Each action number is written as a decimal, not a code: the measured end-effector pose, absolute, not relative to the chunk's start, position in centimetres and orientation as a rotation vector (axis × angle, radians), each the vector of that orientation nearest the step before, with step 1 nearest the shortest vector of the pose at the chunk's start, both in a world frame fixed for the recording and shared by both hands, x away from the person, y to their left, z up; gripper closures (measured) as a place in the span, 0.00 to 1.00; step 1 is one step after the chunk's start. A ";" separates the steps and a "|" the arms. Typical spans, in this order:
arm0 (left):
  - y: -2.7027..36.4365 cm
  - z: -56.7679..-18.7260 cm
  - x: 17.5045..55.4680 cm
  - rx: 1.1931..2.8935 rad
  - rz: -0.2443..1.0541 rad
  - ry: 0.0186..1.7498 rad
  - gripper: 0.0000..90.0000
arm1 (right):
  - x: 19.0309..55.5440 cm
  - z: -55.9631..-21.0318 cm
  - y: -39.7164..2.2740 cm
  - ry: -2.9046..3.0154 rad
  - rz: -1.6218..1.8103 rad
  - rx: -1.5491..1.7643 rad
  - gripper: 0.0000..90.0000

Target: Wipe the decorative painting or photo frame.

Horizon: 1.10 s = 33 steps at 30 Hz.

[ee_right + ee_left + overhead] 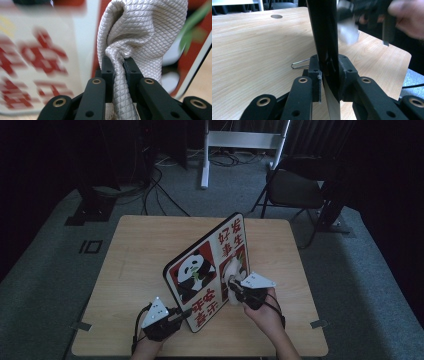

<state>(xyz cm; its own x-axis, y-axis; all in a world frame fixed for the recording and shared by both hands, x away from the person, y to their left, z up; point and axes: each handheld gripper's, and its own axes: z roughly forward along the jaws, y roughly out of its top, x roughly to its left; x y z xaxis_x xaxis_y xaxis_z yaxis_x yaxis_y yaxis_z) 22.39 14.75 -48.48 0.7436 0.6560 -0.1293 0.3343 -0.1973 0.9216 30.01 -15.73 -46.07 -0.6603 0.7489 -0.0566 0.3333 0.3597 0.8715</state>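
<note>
The step in hand looks like wiping the printed face of a panda sign board point(205, 270), which stands tilted on its lower edge near the middle of the wooden table point(135, 245). The left hand-held gripper point(181, 314) is pinched on the board's near bottom corner; in the left gripper view its jaws press on either side of the thin black-edged panel point(325, 37), holding it up off the table. The right hand-held gripper point(234, 287) is clamped on a bunched white cloth point(232, 270), and the right gripper view shows the quilted fabric point(140, 32) squeezed tight between the jaws, with its loose wad pressed toward the red-and-white print. From above, the cloth sits against the board's right half, beside the panda picture and below the red characters.

A bent wire clip point(299, 64) lies on the table just beyond the left gripper's jaws.

By my reading the wipe is under way, not finished: the cloth covers only a small patch of the face. The next move calls for sweeping the cloth across the remaining print with light, even pressure while the left grip stays firm, since a hard push could tip or twist the board out of the corner hold
</note>
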 end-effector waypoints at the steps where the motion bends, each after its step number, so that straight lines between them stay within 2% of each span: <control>1: 14.7 -48.5 22.4 1.804 0.351 0.774 0.85 | 29.9 -45.1 -15.6 2.157 1.259 0.921 0.90; 7: 14.7 -48.5 22.4 1.803 0.355 0.774 0.85 | 30.1 -38.9 -14.7 2.039 1.353 0.799 0.90; 16: 14.7 -48.5 22.4 1.804 0.354 0.773 0.85 | 31.3 -34.5 -13.0 1.969 1.413 0.728 0.90; 23: 14.7 -48.4 22.4 1.809 0.359 0.770 0.85 | 32.0 -33.0 -11.1 1.961 1.430 0.697 0.90; 33: 14.7 -48.4 22.4 1.817 0.361 0.768 0.85 | 32.6 -34.1 -10.5 1.993 1.365 0.702 0.90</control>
<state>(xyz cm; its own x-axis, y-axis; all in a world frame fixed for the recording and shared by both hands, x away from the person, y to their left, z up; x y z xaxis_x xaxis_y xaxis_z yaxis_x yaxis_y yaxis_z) 22.36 14.70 -48.37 0.7455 0.6564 -0.1155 0.3299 -0.2129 0.9197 32.59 -10.53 -34.09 -0.6696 0.7179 -0.1903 0.0822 0.3262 0.9417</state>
